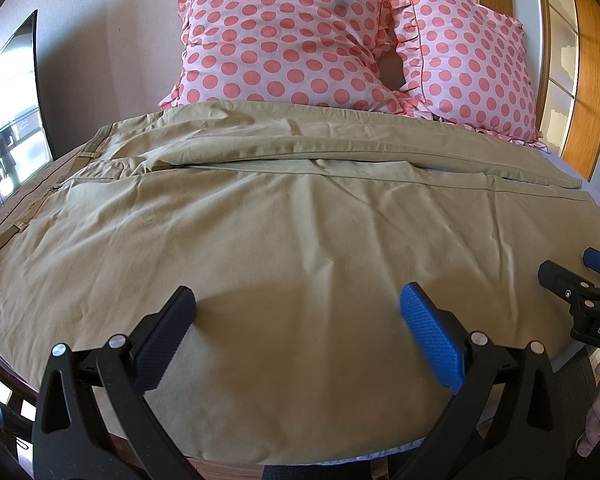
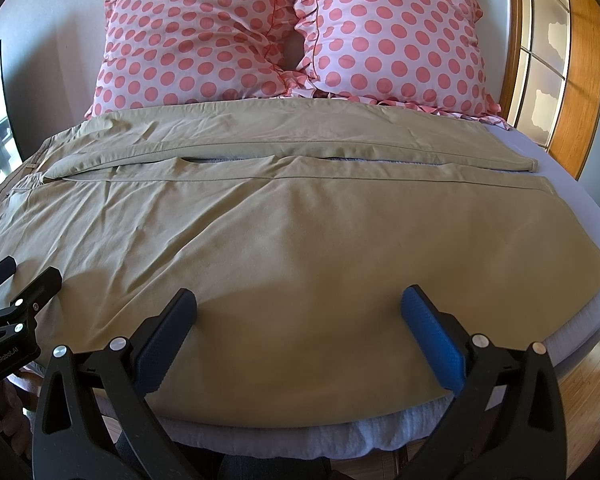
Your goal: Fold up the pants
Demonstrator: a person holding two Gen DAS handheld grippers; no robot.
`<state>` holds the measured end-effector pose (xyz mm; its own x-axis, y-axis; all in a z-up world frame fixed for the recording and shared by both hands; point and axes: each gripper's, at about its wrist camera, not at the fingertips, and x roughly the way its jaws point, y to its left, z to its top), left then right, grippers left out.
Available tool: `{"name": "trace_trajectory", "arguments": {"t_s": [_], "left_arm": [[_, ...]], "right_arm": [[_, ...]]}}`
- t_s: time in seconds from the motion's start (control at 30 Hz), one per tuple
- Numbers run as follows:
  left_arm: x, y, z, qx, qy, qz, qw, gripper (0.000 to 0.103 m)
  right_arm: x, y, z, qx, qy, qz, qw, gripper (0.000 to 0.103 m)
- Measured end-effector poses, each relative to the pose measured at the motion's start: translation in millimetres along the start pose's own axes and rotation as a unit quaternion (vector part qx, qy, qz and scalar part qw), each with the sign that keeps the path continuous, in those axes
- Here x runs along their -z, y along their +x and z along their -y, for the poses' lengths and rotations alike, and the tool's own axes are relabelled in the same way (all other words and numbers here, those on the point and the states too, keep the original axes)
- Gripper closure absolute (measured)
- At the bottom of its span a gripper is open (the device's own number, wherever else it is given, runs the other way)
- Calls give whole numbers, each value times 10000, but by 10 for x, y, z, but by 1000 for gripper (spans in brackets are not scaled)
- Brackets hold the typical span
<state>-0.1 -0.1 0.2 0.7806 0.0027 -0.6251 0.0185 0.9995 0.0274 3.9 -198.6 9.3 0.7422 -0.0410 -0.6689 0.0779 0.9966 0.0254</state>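
Observation:
Khaki pants (image 1: 284,220) lie flat across the bed, waistband at the left, leg cuffs at the right; they also fill the right wrist view (image 2: 300,224). The two legs lie side by side, the far one next to the pillows. My left gripper (image 1: 298,304) is open and empty, hovering over the near leg's front edge. My right gripper (image 2: 299,304) is open and empty over the near leg, further toward the cuffs. Each gripper shows at the edge of the other's view: the right one (image 1: 572,272) and the left one (image 2: 28,276).
Two pink polka-dot pillows (image 1: 284,36) (image 2: 392,36) stand at the head of the bed. A lavender sheet (image 2: 580,184) shows at the right past the cuffs. A wooden sliding door (image 2: 580,80) is at the right, a window (image 1: 8,112) at the left.

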Motion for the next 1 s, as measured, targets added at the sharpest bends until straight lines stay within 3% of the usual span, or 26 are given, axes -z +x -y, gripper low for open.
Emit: {"name": "trace_trajectory", "arguments": {"t_s": [1.0], "left_arm": [[1, -2, 1, -2, 2, 16, 10000, 2]], "right_arm": [[32, 6, 2, -4, -6, 16, 10000, 1]]}}
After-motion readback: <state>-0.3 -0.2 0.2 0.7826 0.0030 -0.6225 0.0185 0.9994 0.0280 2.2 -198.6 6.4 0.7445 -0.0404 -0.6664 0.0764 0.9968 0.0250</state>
